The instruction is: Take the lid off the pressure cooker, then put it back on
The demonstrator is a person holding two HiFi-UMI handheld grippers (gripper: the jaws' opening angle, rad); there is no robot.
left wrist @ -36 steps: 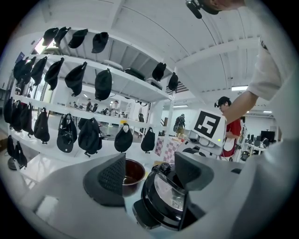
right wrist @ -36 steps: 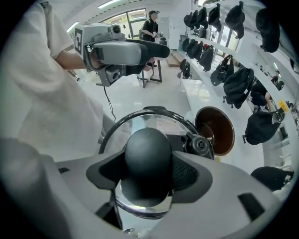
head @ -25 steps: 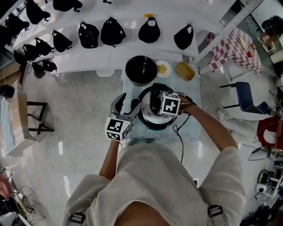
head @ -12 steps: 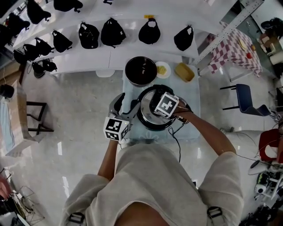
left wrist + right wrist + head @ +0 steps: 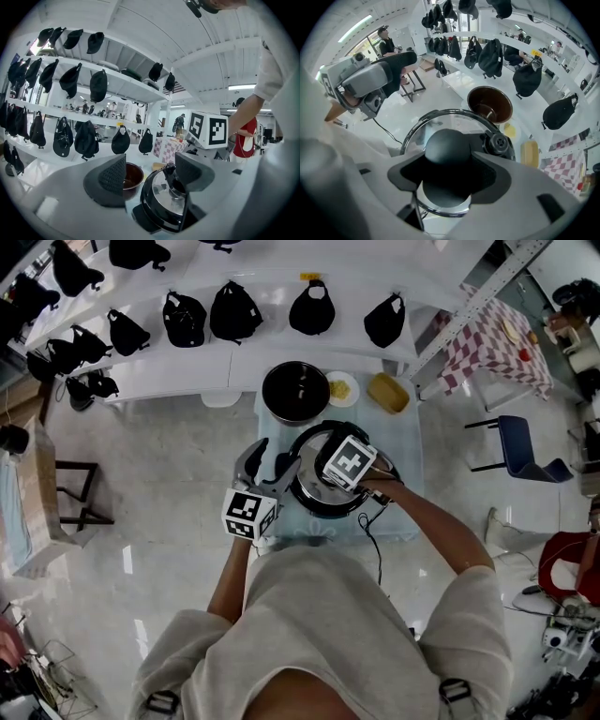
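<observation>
Table (image 5: 403, 432); right gripper (image 5: 448, 174) tight on lid knob (image 5: 447, 146)

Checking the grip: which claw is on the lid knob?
The right claw, closed around the black lid knob; the left claw stands open, gripping nothing.

Left claw (image 5: 270, 465) held out ahead of the body, pointing close to level, jaws spread wide, pads well apart. Left forearm (image 5: 232, 570) bare, reaching straight forward from the short sleeve, left marker cube (image 5: 248, 514) riding above the hand. Right claw (image 5: 339, 476) aimed steeply down, mostly hidden in the head view beneath the tilted right marker cube (image 5: 349, 463). In the right gripper view, jaws set on either side of the round black knob (image 5: 446, 146), hugging it. Right forearm (image 5: 433, 521) angled in from the right, elbow out.
</observation>
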